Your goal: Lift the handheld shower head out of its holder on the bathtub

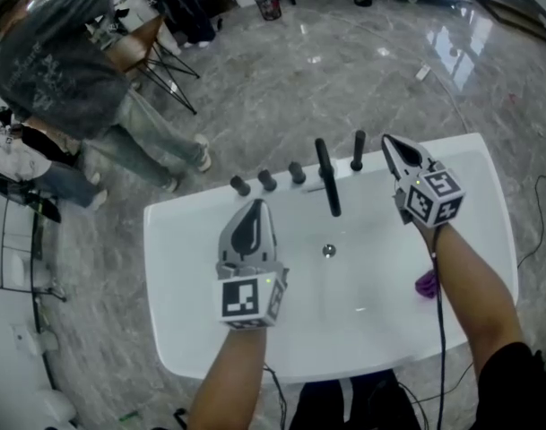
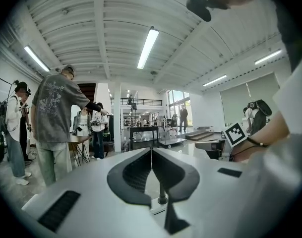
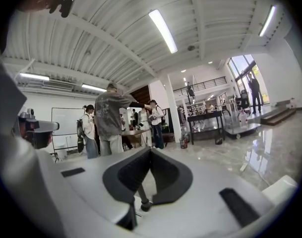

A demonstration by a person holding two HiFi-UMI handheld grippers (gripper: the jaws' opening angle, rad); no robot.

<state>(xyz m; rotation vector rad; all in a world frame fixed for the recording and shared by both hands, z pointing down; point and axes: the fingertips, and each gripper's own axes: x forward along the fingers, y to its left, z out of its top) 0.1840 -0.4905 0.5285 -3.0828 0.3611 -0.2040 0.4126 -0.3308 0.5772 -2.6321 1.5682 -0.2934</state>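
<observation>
You're holding the right claw (image 1: 389, 143) pinched closed on nothing, tips sitting just right of the shower head (image 1: 358, 150). That's standing in its holder on the bathtub's (image 1: 178, 267) far rim, long axis upright, pointing up. Left claw (image 1: 253, 209) is hovering over the basin, also closed and empty.

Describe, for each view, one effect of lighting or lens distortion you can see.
Head view: bright reflections glare off the polished floor, while the white bathtub is evenly lit. Left gripper view: fisheye bends the ceiling beams, and the corners go black. Right gripper view: same curvature, with a bright sheen on the floor.
</observation>
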